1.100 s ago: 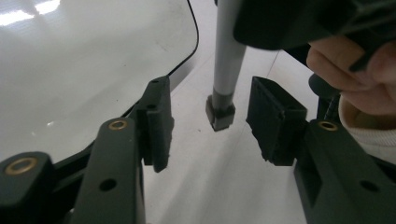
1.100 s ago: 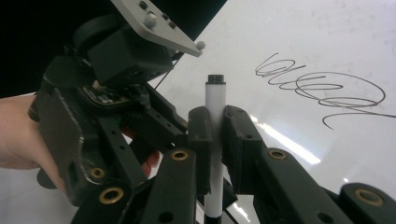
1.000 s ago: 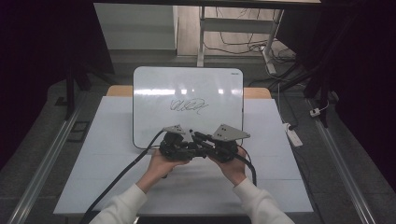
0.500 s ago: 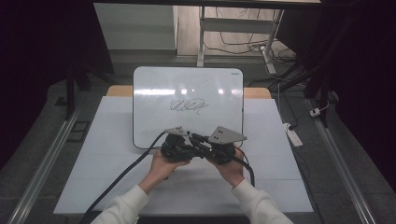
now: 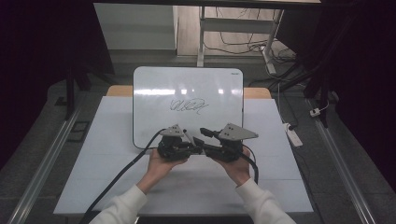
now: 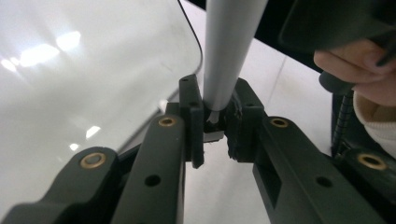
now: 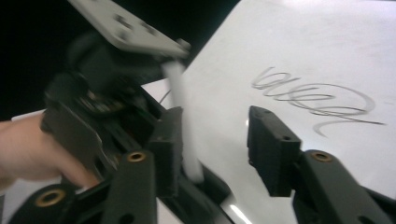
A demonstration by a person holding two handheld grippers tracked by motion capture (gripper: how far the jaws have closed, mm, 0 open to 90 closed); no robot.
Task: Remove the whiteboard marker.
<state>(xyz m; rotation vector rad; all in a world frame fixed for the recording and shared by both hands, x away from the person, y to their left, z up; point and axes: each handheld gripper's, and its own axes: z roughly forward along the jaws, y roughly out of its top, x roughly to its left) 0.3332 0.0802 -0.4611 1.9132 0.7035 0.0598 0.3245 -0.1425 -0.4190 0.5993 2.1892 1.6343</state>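
We work at a white surface (image 5: 93, 177) with a whiteboard (image 5: 187, 88) lying toward twelve o'clock, a dark scribble (image 5: 189, 106) across its middle. Both our hands sit at the board's six o'clock edge, close together, each with its tongs pointing inward at the other.

Our left tongs (image 6: 215, 122) are clamped on a pen (image 6: 229, 51): in the left gripper view the grey-white barrel rises from between the two black jaws toward twelve o'clock, and the jaws press on its lower end from nine and three o'clock. In the high view the pen (image 5: 187, 136) shows as a short pale stick just at one o'clock of the left tongs (image 5: 189, 144), over the board's near edge.

Our right tongs (image 7: 215, 144) stand apart; their jaws have just been opening. In the right gripper view the pale pen (image 7: 180, 107) lies blurred against the jaw at nine o'clock, while the jaw at three o'clock is well clear of it, so nothing is pinched there. Beyond it, the left tongs and the hand (image 7: 32, 149) holding them fill the nine o'clock side, and the scribble (image 7: 313, 100) lies at two o'clock on the board. In the high view the right tongs (image 5: 205, 140) sit just at three o'clock of the left ones, with a grey plate (image 5: 238, 132) on top and a black cable (image 5: 116, 182) trailing from the left tongs toward seven o'clock.
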